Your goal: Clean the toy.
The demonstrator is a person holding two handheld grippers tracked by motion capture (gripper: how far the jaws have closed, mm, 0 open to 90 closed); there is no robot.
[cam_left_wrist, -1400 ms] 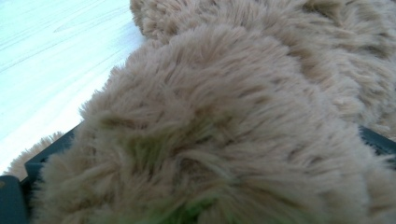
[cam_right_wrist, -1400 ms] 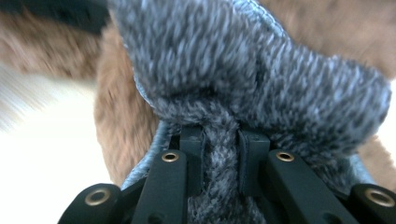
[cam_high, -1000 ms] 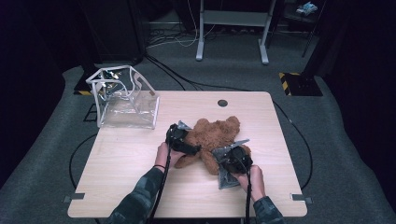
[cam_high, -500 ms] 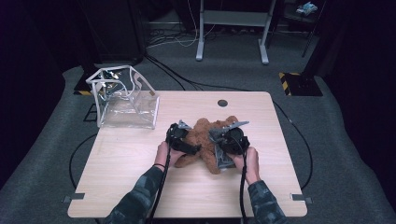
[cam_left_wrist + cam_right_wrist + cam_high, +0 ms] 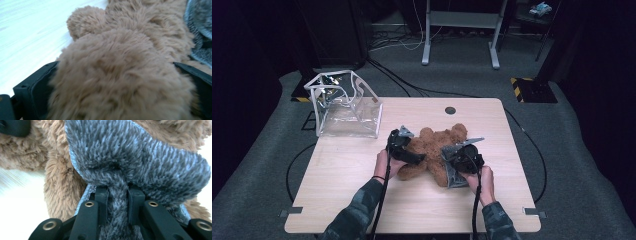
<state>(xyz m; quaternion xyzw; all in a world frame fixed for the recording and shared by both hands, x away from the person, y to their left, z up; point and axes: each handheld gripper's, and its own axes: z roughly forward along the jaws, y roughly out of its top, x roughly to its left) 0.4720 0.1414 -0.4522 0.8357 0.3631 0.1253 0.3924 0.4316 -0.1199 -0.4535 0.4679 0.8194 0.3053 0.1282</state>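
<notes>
Jaws of right gripper (image 5: 117, 195) pinch grey cloth (image 5: 140, 160) tightly.

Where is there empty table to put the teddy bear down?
Bare wood lies between the clear box and the table's near edge, and right of the teddy bear by the round hole. The middle is crowded with hand-held grippers.

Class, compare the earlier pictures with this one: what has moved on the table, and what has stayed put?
The right gripper, shut on grey fuzzy cloth, rose from the near edge onto the brown plush teddy bear. The left gripper stayed around a bear limb; the clear plastic bag stayed.
</notes>
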